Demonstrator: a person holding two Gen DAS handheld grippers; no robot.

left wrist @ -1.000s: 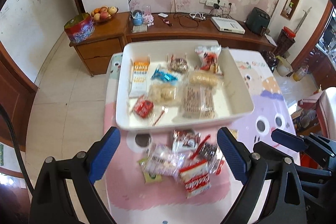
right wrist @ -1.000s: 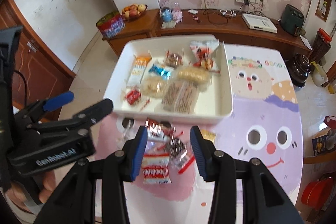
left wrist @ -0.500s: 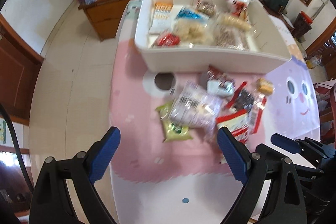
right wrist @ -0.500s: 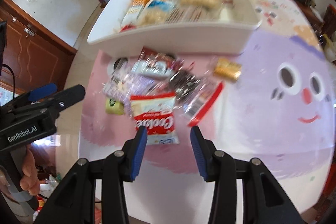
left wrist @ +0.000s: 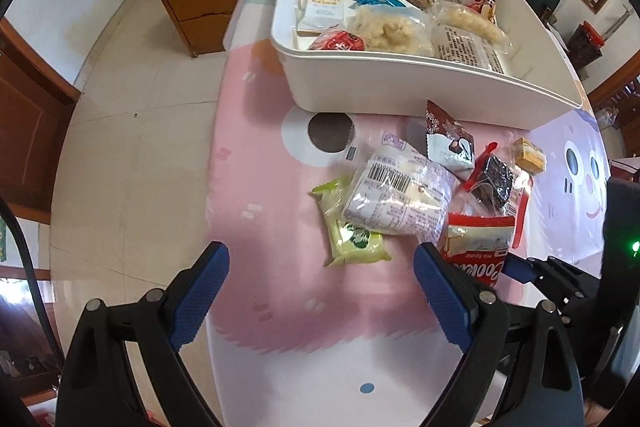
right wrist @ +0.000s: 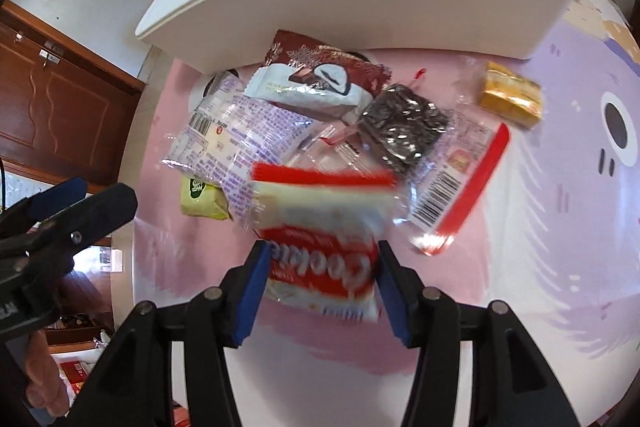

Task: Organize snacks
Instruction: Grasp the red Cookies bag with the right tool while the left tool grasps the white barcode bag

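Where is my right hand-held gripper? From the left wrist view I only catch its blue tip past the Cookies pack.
Observer: The right hand-held gripper is over the near end of the Cookies pack. Its jaws have just been opening, and the pack lies between them, one finger on each side.
Operator: Is anything else inside the jaws?
Observer: No. The green pack lies outside the left finger, up and to the left.
Operator: Will a neighbour come along when I lift?
Observer: Possibly. The far right corner of the Cookies pack seems to overlap the clear red-edged packet.
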